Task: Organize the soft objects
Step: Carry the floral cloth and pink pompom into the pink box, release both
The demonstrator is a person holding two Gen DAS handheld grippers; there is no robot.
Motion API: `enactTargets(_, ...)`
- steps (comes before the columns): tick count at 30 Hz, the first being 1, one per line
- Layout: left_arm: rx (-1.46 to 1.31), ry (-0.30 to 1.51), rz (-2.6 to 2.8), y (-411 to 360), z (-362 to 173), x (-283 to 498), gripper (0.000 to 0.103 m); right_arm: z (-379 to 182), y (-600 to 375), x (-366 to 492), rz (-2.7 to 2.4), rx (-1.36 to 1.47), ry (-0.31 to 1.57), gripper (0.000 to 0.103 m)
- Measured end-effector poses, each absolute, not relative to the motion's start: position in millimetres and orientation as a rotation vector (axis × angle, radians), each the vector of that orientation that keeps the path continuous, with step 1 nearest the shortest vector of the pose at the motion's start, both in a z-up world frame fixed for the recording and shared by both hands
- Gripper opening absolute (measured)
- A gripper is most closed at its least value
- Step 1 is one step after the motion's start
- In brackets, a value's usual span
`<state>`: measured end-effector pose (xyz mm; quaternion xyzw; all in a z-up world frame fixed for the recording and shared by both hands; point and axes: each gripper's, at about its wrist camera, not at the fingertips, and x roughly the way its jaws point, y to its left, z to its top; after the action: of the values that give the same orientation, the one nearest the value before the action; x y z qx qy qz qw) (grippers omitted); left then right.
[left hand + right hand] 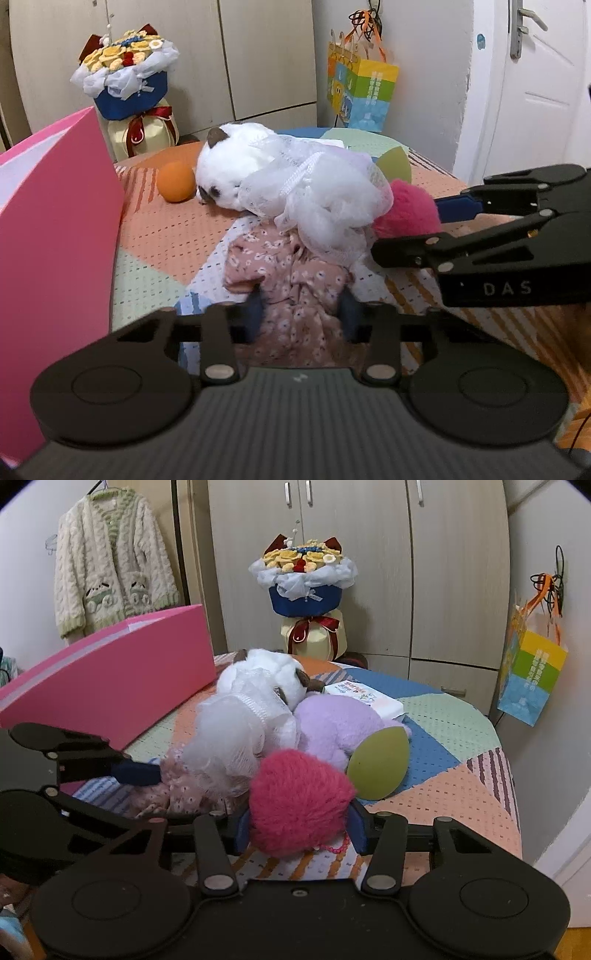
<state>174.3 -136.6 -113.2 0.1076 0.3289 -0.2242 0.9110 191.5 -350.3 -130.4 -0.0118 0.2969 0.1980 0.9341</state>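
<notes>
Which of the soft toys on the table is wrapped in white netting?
The white plush animal with brown ears; the purple plush and pink fluffy heart are bare.

I'm seeing a fuzzy magenta pompom (299, 805), a floral cotton-looking cloth (295, 295), white netting (325, 192) over plush, and a matt pink box (122, 686).

To your left the pink box (110, 679) walls off that side. Ahead, the white plush (258, 173) and purple plush (340, 731) pile blocks the middle. You have bare bedspread (454, 738) to the right, and between box and orange ball (176, 181).
</notes>
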Motion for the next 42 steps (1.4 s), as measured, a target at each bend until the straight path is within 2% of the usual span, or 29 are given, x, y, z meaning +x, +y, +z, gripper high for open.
enactTargets(3, 0.21, 0.687, -0.459, -132.5, -111.5, 171.6, 0.024, -128.4, -350.3, 184.0, 0.389, -0.02, 0.603, 0.055)
enactTargets(5, 0.192, 0.694, -0.452, -127.8, -110.3, 169.5, 0.023, -127.0, -351.2, 178.4, 0.385, -0.012, 0.605, 0.055)
enactTargets(23, 0.131, 0.674, -0.463, -83.7, -75.8, 119.4, 0.023, -124.6, -346.1, 131.0, 0.268, 0.013, 0.704, 0.055)
enactTargets(42, 0.094, 0.825, -0.573, -23.2, -57.8, 67.2, 0.023, -90.3, -307.5, 76.1, 0.44, -0.003, 0.822, 0.055)
